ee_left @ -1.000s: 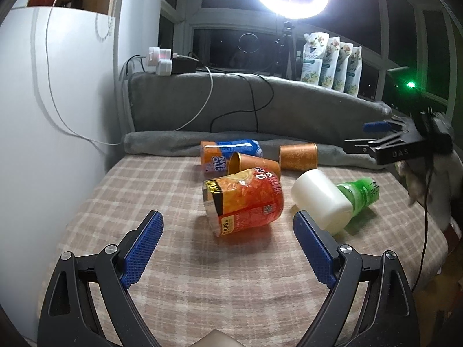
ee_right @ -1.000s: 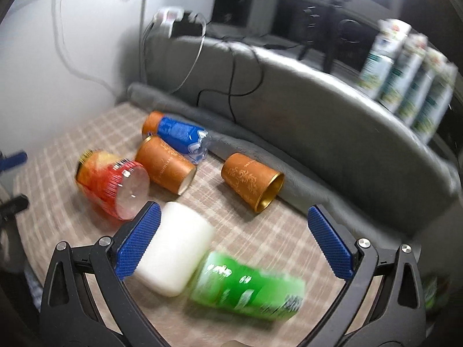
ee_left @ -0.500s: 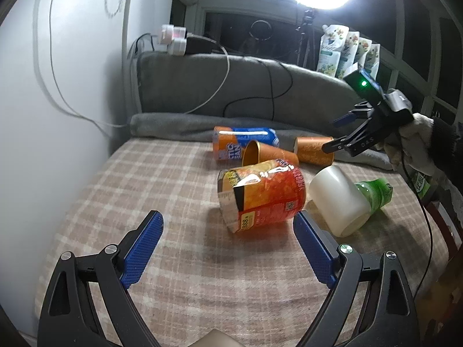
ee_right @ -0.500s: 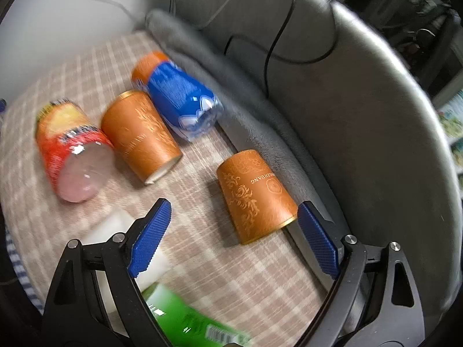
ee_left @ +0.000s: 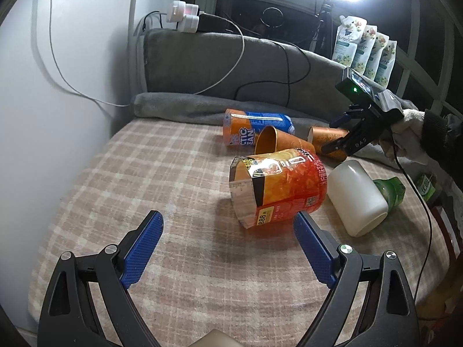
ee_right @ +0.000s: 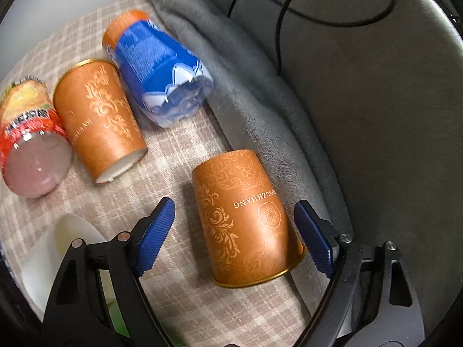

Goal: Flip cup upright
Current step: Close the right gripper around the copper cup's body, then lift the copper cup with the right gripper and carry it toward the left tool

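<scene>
The right gripper [ee_right: 234, 231] has its blue pads spread wide on either side of an orange paper cup [ee_right: 246, 219], neither pad touching it. The cup lies on its side on the checked blanket [ee_right: 173, 173], rim toward the camera, with gold scrollwork and lettering that reads "…ONGZHUANG". Just beyond the cup lies a second orange cup [ee_right: 98, 118], and beside that a blue-labelled bottle [ee_right: 156, 72]. A grey rolled blanket [ee_right: 260, 86] runs behind the cup.

The left gripper [ee_left: 228, 248] is also wide open and holds nothing. It is well short of the cup [ee_left: 330, 141]. Ahead of it lies a red-orange noodle tub [ee_left: 277, 188] with a "888" tag. A white cup [ee_left: 356, 196] lies just beside the tub.
</scene>
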Demonstrator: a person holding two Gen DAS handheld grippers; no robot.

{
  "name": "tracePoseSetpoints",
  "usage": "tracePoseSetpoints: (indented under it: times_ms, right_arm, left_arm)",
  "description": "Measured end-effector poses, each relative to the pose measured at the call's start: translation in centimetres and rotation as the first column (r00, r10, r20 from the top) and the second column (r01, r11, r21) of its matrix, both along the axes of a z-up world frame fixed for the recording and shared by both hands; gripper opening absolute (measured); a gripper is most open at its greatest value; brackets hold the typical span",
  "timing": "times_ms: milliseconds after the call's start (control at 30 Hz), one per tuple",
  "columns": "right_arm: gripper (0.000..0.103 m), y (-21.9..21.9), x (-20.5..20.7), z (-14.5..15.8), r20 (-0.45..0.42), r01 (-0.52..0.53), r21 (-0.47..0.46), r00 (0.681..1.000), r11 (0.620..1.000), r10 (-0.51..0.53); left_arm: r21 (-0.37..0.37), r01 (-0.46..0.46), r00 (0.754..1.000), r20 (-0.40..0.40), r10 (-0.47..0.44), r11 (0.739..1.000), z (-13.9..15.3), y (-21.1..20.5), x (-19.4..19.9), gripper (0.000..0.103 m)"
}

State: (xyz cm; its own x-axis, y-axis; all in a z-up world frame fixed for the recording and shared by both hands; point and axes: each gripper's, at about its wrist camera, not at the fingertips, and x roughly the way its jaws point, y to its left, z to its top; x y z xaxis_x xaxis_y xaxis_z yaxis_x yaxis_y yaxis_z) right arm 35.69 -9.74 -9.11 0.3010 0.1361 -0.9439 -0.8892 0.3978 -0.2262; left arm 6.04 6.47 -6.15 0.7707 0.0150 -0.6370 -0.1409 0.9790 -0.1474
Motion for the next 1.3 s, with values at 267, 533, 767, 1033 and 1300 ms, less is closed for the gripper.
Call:
tracePoseSetpoints:
  times_ms: [267, 533, 767, 1033, 1300]
  right_arm:
    - [0.073, 0.4, 1.5, -2.3, 0.010, -0.009, -0.056, 1.000, 0.998, 0.009]
    - [0.067, -0.5, 0.9, -1.3, 0.030, -0.006, -0.048, 1.000, 0.999, 0.008]
    - [0.067, -0.6, -0.1, 0.2, 0.057, -0.002, -0.021, 0.998, 1.000, 0.003]
    - [0.067, -0.9, -2.6, 4.2, 0.071, -0.007, 0.054, 0.997, 0.998, 0.003]
    - [0.067, -1.7, -8.7, 7.9, 0.068, -0.040, 0.126, 0.997, 0.991, 0.032]
  left_arm:
    - [-0.005, 0.000, 1.000, -0.005, 0.000, 1.000, -0.1, 0.0, 0.5, 0.092]
    - [-0.005, -0.008, 1.000, 0.000, 0.008, 1.000, 0.0, 0.2, 0.5, 0.092]
    - [-0.005, -0.009, 1.000, 0.012, 0.009, 1.000, 0.3, 0.1, -0.2, 0.092]
    - [0.010, -0.011, 0.999, 0.040, 0.011, 1.000, 1.3, -0.2, -1.6, 0.092]
    - [0.034, -0.002, 0.998, 0.065, 0.000, 0.999, 2.3, -0.7, -3.9, 0.092]
